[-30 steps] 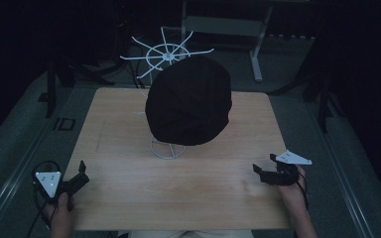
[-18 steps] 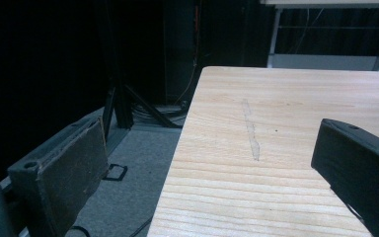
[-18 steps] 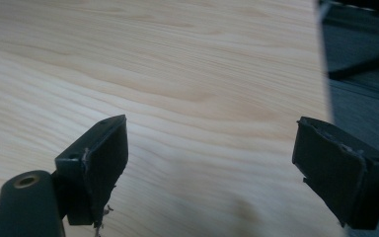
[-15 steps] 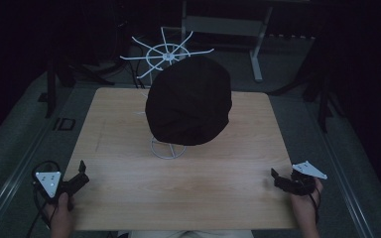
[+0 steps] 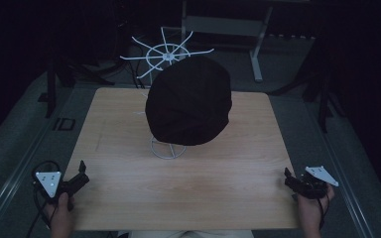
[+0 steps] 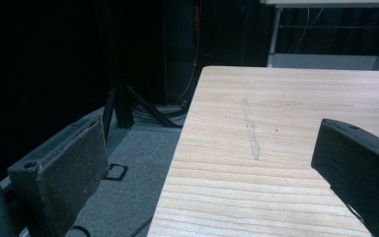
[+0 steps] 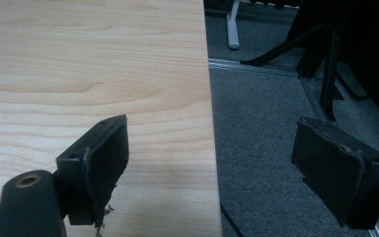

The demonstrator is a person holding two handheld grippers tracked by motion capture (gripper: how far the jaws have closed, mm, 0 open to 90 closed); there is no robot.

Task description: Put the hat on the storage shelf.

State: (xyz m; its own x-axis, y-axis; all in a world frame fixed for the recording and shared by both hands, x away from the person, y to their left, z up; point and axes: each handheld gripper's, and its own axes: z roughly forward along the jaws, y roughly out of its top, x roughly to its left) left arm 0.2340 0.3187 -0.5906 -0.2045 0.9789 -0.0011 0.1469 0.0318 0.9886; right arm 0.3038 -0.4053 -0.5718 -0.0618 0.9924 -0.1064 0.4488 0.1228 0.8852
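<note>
Resting on one wooden counter (image 5: pixel 129 198) are the things that matter here, and it is the biggest of them: a pale board with dark floor on every side. One black cap (image 5: pixel 188 101) comes next, sitting at the middle of the counter, a little toward the far side, draped over the top of a white wire stand (image 5: pixel 167 148) whose ring foot shows under its near edge. Judging by its rounded, slightly slumped shape, the cap is soft fabric, light and limp; it should fold and sag when lifted, not slip, and nothing about it looks breakable. A pinch on the lower hem at the near side, or one at each side, looks the best hold, lifting upward so the light stand does not tip. A second white wire frame with spokes (image 5: pixel 167 53) stands just behind the cap at the far edge, which makes two wire pieces, though whether they join I cannot tell.

Smallest are the two grippers. At the near left corner, the left gripper (image 5: pixel 82 173) has its jaws spread wide with nothing between them. At the near right edge, the right gripper (image 5: pixel 290 177) likewise has its jaws spread and empty, straddling the counter's rim. Both are well apart from the cap.
</note>
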